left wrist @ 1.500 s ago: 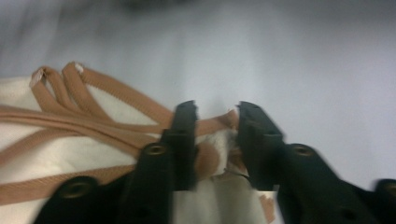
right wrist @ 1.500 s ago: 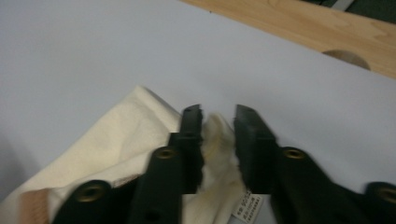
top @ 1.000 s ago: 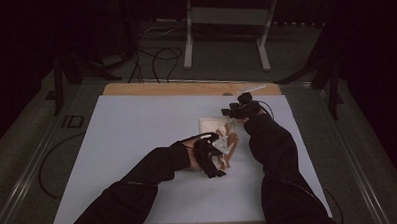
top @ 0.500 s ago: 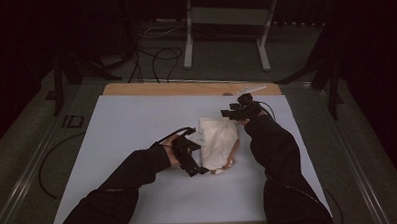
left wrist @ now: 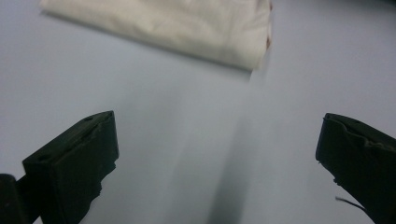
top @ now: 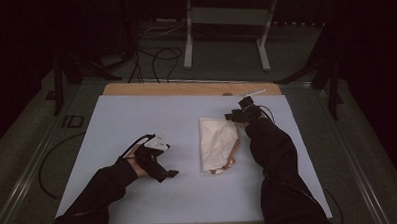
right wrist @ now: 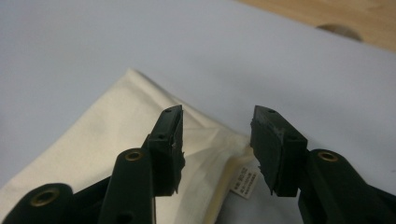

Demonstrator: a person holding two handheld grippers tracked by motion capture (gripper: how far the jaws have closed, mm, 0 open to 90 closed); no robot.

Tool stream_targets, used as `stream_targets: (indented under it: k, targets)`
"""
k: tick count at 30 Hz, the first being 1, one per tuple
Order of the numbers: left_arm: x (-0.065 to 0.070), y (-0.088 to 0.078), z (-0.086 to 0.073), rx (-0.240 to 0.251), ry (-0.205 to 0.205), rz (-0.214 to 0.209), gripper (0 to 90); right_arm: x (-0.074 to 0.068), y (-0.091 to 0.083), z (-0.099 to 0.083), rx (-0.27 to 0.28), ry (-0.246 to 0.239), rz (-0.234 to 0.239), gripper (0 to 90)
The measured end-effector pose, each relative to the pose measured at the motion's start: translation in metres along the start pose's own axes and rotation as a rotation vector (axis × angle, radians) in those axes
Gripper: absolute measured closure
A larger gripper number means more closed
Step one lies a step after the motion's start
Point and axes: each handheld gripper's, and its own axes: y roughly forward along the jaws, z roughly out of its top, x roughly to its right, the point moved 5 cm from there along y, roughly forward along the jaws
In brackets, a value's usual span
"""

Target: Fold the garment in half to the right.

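Cloth: cream folded cloth [top: 216, 143] lies on the pale blue mat, right of the middle, between the two hands; its far corner sits just beside the right gripper.
Cloth detail: small white label [right wrist: 244, 183] at the cloth's edge, print too small to read; a reddish trim [top: 234, 150] shows along the right edge in the high view, unclear what it is.
Cut off: in the left gripper view the cloth [left wrist: 177, 25] runs out of the top of the frame and is blurred.
Left gripper: left gripper [top: 171, 172] lies low over bare mat, well apart from the cloth, pointing toward it; jaws spread wide with nothing between them, having just been opening.
Right gripper: right gripper [right wrist: 215, 135] is poised over the cloth's corner near the label; jaws part-way apart, having just been closing, the pads not pressing on anything; whether the tips touch the fabric I cannot tell.
Hard to make out: in the high view the right gripper [top: 236, 116] is dark against a dark sleeve, its jaws not readable there.
Surface: pale blue mat [top: 136, 119] over a wooden table [top: 185, 88], a strip of wood bare at the far edge.
Room: dim; a grey metal stand [top: 228, 21] and black cables [top: 154, 56] on the floor beyond the table; the edges fall into darkness.
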Motion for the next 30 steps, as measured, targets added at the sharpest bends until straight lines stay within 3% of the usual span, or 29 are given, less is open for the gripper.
stream_targets:
  k: [4,10,15,25,30]
  targets:
    - [-0.002,-0.008,-0.018,0.022,-0.044,0.027,0.3,0.000,0.003,-0.005,-0.018,0.009,0.004,58.8]
    - [-0.004,-0.018,-0.039,0.035,-0.091,0.065,0.3,0.002,0.001,-0.010,-0.054,-0.022,-0.008,89.7]
    - [-0.004,-0.024,-0.051,0.045,-0.120,0.088,0.3,0.001,-0.007,-0.008,-0.036,-0.061,-0.039,90.0]
    - [-0.008,-0.047,-0.077,0.078,-0.197,0.158,0.3,0.004,-0.022,-0.010,-0.013,-0.051,-0.065,90.0]
    - [-0.012,-0.055,-0.087,0.086,-0.226,0.200,0.3,0.010,-0.017,-0.016,-0.029,-0.028,-0.071,90.0]
